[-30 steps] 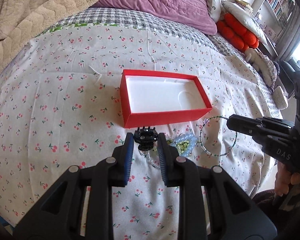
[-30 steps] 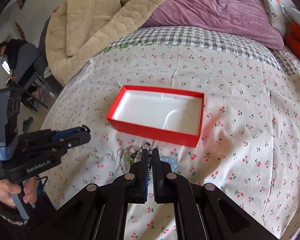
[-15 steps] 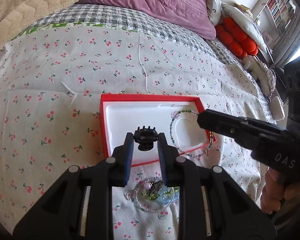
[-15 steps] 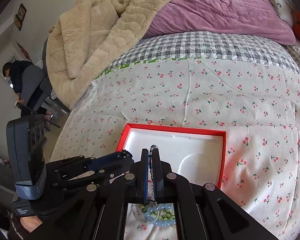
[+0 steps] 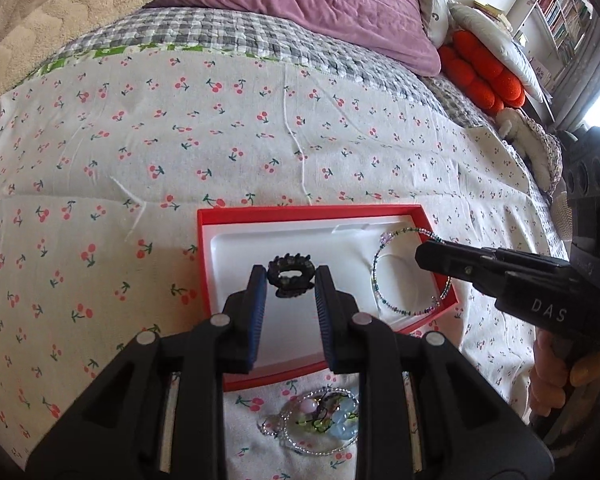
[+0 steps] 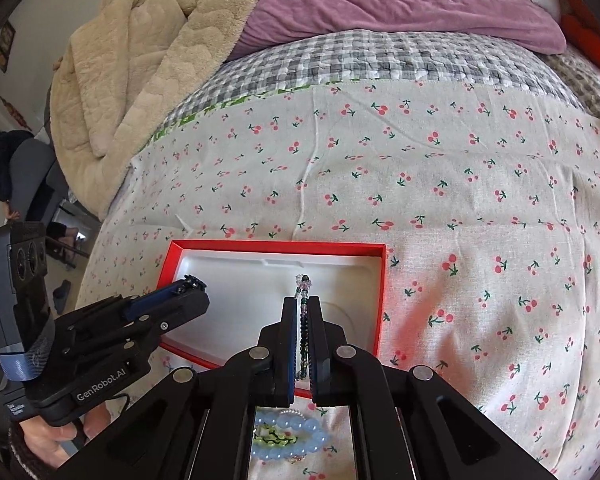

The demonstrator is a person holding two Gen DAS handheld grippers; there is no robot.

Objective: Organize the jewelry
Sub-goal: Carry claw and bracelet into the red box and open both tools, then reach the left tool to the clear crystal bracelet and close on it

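Low in the frame centre, the left gripper [image 5: 291,280] had its jaws clamped on a small black toothed hair claw [image 5: 291,276], poised over the white-lined red cardboard box [image 5: 300,213] on the cherry-print bed sheet [image 5: 180,140], seemingly for release. The right gripper [image 6: 301,320] had its jaws nearly closed, pinching a thin green-and-purple beaded bracelet [image 5: 404,308] above the box's right end. More beaded jewellery [image 5: 320,420] lay unsorted just below the box.

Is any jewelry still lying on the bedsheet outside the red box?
Yes: a cluster of beaded bracelets lies on the cherry-print sheet just outside the red box.
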